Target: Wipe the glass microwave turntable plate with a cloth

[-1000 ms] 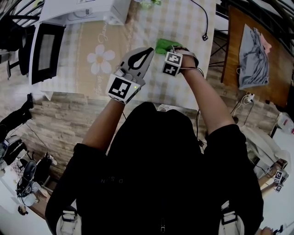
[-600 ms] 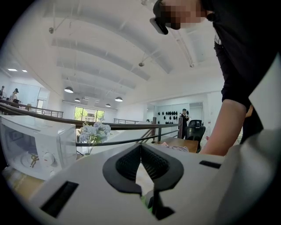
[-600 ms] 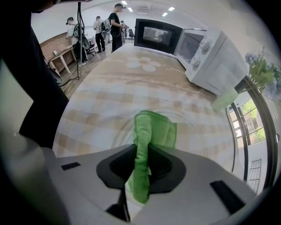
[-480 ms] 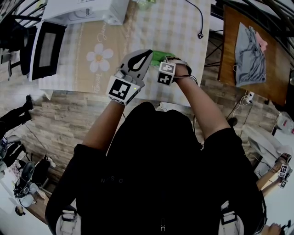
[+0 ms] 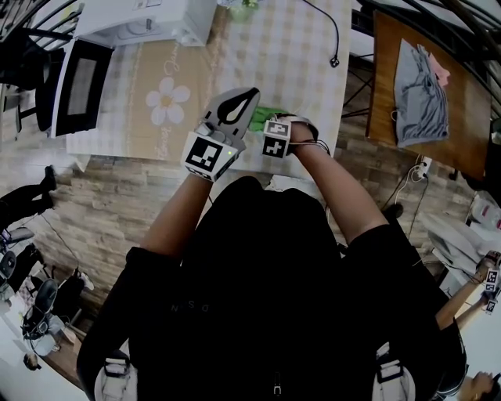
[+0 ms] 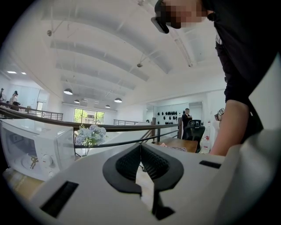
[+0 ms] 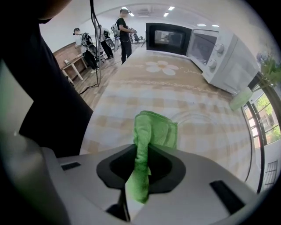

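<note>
My right gripper (image 7: 141,149) is shut on a green cloth (image 7: 153,129), which hangs forward out of the jaws over the checked tablecloth. The clear glass turntable plate (image 7: 215,132) lies flat on the table just right of the cloth; only its round rim lines show. From the head view the green cloth (image 5: 266,116) shows beyond the right gripper (image 5: 272,125). Beside it on the left, my left gripper (image 5: 249,95) is shut with nothing between its jaws. The left gripper (image 6: 140,147) is tilted upward toward the ceiling.
A white microwave (image 5: 149,16) stands at the table's far left, its door (image 5: 78,86) swung open. A vase of flowers (image 6: 90,136) stands near it. A cable with a plug (image 5: 333,47) lies at the far right. A wooden side table (image 5: 462,149) carries grey clothing.
My right gripper has drawn back with the cloth toward the table's near edge and closer to the left gripper. The left gripper has hardly moved.
</note>
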The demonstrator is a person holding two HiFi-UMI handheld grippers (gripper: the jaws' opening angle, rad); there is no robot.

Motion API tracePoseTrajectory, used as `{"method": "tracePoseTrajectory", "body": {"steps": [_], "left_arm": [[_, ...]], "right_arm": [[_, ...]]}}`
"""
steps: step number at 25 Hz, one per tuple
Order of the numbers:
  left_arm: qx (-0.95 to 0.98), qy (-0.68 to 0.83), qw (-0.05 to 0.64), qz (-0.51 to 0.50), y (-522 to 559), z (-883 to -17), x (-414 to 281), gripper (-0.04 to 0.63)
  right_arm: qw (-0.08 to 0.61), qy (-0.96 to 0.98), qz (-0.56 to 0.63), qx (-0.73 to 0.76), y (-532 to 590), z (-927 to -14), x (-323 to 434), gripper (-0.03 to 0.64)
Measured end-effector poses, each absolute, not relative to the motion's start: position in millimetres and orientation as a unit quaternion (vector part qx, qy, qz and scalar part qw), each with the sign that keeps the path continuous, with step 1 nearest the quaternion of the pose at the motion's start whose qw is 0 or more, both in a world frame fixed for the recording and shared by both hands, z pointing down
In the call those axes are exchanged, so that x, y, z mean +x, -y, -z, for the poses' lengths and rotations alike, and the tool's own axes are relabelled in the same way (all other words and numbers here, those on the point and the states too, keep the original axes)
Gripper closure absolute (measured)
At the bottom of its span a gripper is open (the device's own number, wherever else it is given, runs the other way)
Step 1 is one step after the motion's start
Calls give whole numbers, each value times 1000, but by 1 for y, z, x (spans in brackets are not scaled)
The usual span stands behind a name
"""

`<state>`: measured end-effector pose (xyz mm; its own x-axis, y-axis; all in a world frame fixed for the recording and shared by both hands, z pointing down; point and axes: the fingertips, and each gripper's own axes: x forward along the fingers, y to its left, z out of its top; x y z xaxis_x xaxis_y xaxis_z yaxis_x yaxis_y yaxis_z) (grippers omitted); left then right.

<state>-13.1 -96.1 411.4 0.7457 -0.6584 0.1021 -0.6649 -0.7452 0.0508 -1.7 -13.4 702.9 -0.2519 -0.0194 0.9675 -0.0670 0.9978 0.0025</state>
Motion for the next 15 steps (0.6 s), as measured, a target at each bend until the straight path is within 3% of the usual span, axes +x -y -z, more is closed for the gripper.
{"method": "tracePoseTrajectory", "body": {"steps": [15], "left_arm": [[936, 349, 33, -34, 122, -412, -5, 575]], "right_arm": [[606, 794, 19, 38, 51, -666, 21, 540]]}}
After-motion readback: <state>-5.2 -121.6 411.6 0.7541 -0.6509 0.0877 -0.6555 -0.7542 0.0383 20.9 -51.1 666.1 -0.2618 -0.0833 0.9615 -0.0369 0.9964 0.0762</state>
